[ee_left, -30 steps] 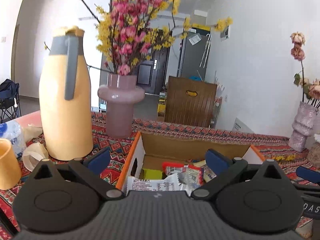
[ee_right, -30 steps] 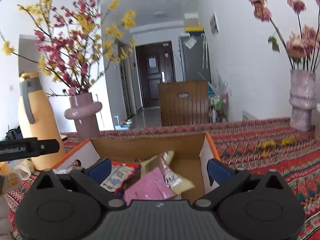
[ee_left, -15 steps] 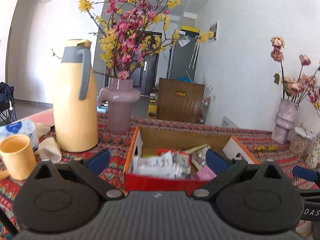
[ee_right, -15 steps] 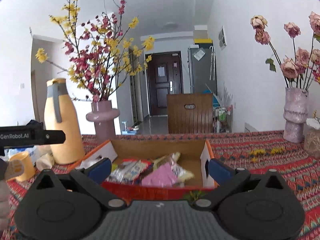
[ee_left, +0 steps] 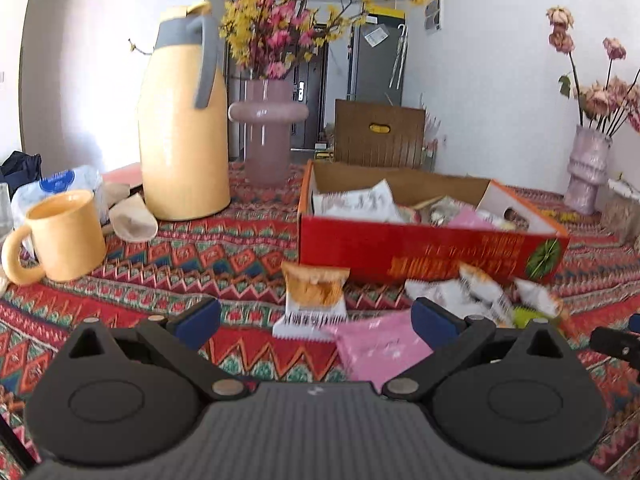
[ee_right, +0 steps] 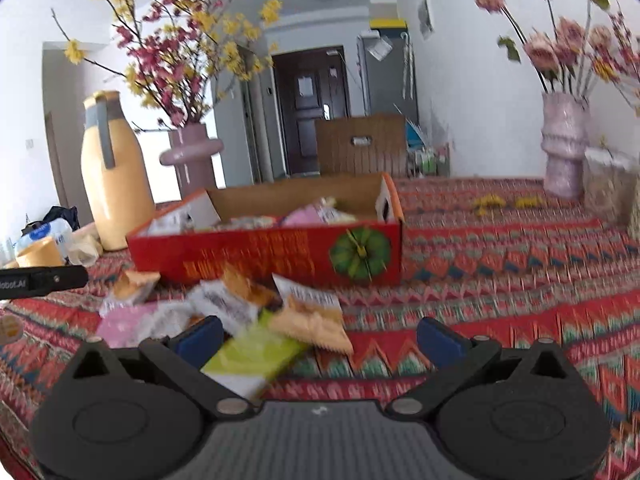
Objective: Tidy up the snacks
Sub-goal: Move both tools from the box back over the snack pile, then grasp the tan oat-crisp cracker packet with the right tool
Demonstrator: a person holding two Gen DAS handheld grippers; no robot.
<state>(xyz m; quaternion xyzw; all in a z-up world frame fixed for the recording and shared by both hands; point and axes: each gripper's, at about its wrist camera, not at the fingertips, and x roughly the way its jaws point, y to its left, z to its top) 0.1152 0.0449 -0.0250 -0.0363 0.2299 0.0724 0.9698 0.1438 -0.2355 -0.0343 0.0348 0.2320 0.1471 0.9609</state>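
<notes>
low wrist views, sharing red box (ee_left: 432, 248)

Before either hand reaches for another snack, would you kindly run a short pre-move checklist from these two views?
1. Left tongs open and empty: ok.
2. Right tongs open and empty: ok.
3. Loose packets on the patterned tablecloth within view, including the orange-and-white biscuit packet and the flat pink packet: ok.
4. Red cardboard snack box upright with its top open: ok.
5. Room left in the box: cannot tell.
6. Yellow ceramic mug away from the packets: ok.
</notes>
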